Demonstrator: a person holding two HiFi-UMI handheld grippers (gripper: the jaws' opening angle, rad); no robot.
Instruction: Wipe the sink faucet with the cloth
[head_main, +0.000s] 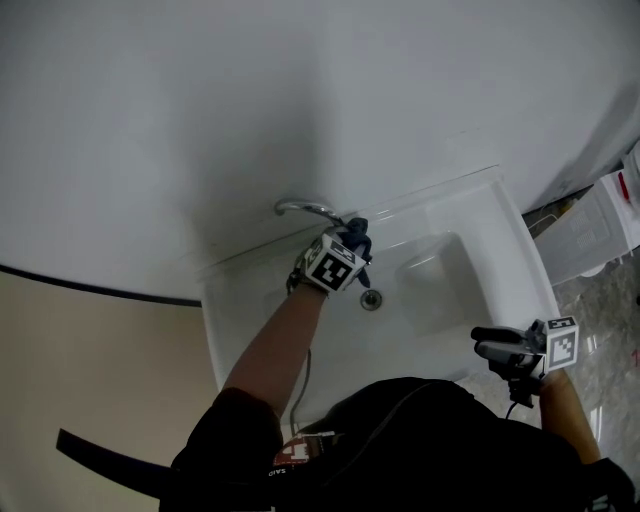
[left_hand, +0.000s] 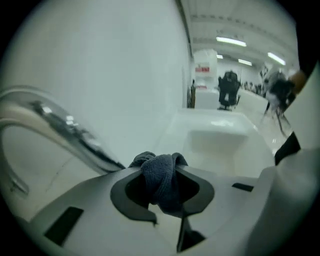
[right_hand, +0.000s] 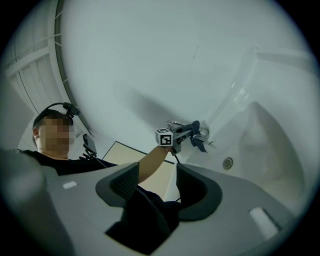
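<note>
Head view looked steeply down on a white sink (head_main: 440, 215) set against a pale wall (head_main: 300, 90). A chrome faucet (head_main: 303, 208) arched over the sink's back edge, toward its back left corner. The left gripper (head_main: 352, 238) reached across the basin to that spot on the person's bare forearm (head_main: 275, 345), its marker cube (head_main: 335, 266) facing up. A dark blue-grey cloth (head_main: 359, 232) was bunched at its tip, just beside the faucet's right-hand end. Left gripper view settled the grip — the fingers (left_hand: 200, 192) were pinching the cloth, which bulged up in a knotted wad between them. The faucet's shiny tube sloped down from the left to end just beside the wad. Whether cloth and metal actually touched I could not tell. The round drain (head_main: 371, 299) sat in the basin floor, a little nearer the front edge than the left gripper.

The right gripper (head_main: 482, 342) hung level off the sink's front right corner, well apart from the faucet. Right gripper view showed its fingers (right_hand: 125, 182) spread wide with nothing held between them — only the person's dark clothing lay behind the gap. A pale plastic bin (head_main: 590, 235) stood on the speckled floor (head_main: 600, 330) beyond the sink's right edge.
</note>
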